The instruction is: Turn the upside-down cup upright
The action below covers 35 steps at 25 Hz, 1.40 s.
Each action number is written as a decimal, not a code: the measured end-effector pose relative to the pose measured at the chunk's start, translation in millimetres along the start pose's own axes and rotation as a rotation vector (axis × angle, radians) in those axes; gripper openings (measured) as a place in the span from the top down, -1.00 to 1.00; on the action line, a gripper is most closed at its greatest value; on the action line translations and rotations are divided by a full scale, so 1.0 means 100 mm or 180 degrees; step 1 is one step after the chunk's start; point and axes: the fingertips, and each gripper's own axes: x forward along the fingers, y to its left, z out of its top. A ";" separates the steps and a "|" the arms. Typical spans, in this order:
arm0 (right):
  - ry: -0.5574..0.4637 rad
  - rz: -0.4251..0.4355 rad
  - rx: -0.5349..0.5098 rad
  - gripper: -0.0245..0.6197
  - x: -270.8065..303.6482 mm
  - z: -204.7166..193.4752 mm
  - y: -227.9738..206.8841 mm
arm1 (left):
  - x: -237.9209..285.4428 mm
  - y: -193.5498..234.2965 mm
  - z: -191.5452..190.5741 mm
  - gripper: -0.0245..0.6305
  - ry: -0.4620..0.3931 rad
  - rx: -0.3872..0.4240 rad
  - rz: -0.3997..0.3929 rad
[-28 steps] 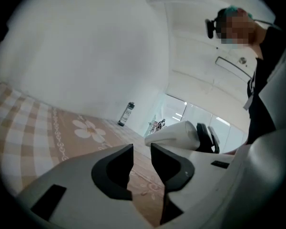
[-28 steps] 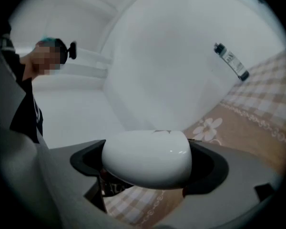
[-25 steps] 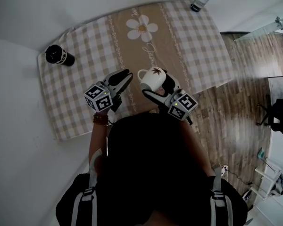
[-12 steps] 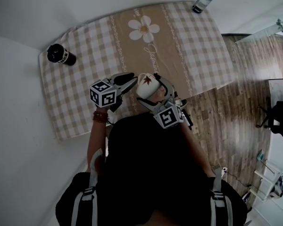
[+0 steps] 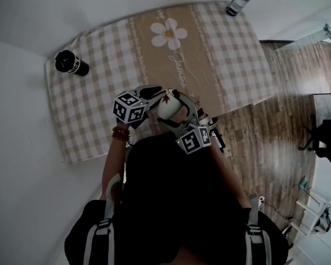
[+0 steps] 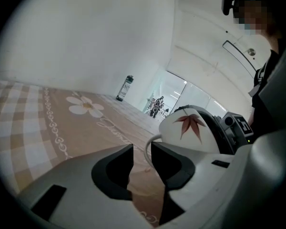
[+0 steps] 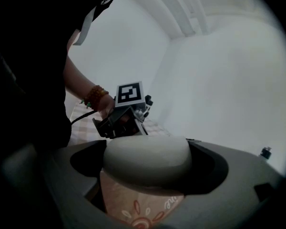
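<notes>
Though the right hand-held gripper [image 5: 179,112] clamps the cup [image 5: 169,104], its inside's hidden.

Plain office-like room with white walls [image 5: 22,148]: checked daisy tablecloth [image 5: 99,87], wooden floor [image 5: 265,137], swivel chair [image 5: 321,138].

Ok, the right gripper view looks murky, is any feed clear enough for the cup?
Right gripper view: dim and shadowed, the cup reads as a grey shape between the jaws. Left gripper view: bright, the cup's red leaf is crisp, edges bow from the wide lens. Head view: evenly lit, cup small.
</notes>
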 end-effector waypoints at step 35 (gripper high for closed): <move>-0.0095 0.0779 -0.1441 -0.61 -0.16 -0.20 0.40 | 0.31 -0.16 -0.24 0.48 0.0079 -0.0553 -0.0893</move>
